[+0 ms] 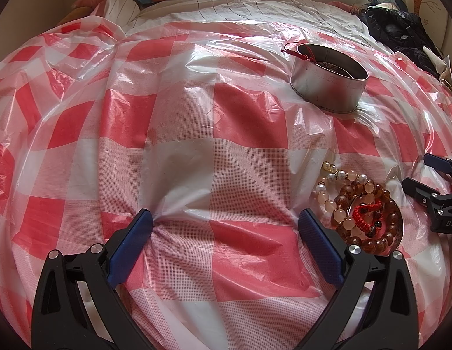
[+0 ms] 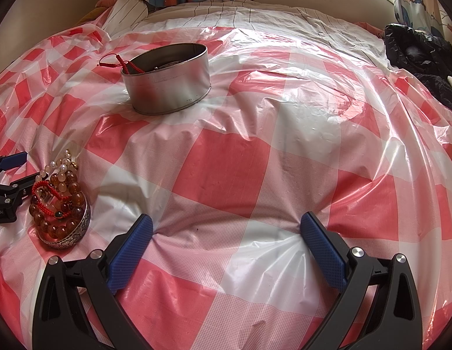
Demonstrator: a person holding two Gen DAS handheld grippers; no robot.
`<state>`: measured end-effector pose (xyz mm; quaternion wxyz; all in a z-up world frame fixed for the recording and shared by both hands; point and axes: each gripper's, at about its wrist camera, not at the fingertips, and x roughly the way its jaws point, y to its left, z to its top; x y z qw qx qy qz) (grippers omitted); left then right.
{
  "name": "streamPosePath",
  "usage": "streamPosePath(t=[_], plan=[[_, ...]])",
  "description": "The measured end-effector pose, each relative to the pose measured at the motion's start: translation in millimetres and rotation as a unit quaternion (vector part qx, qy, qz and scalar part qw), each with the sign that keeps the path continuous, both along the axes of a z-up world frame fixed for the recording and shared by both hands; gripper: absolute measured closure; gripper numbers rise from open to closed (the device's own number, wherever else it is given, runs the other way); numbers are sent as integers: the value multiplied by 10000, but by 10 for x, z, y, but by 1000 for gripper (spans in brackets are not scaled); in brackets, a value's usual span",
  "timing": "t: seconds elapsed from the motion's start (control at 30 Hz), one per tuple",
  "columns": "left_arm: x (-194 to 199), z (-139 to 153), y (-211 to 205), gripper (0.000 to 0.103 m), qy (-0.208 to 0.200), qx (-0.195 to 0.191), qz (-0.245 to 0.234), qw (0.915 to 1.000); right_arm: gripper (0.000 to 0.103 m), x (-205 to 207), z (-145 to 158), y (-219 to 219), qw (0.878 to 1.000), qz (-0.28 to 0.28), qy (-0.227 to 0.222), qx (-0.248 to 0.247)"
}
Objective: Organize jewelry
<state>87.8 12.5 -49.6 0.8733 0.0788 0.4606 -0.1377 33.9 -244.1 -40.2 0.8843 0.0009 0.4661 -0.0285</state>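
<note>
Both hand-held grippers, left and right, spread wide, empty. Bead bracelets heaped: smooth, slippery, limp; probably best pinched across one strand.

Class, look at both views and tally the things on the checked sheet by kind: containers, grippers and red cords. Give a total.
Containers: 2, the tin and the silver bowl of beads.
Grippers: 2, left and right, both open.
Red cords: 2, one on the tin's rim, one on the beads.
Total: 6
</note>
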Motion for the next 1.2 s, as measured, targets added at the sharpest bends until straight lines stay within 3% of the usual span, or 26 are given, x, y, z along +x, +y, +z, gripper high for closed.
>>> streamPosePath(t=[0.67,0.97,1.07,1.2], plan=[[13,-23,-53,6,-2,53,23,10000,6,-10,-17,4,10000,-16,-13,-19],[-93,-6,-151,6,-194,391,254,9987,6,-14,-19,1,10000,-17,-24,-19],[-85,6,-94,6,-117,212,271,9993,6,-16,-16,1,10000,-43,-17,4],[-126,17,-84,6,-187,252,277,9991,6,-15,-16,-6,10000,-59,-9,49]])
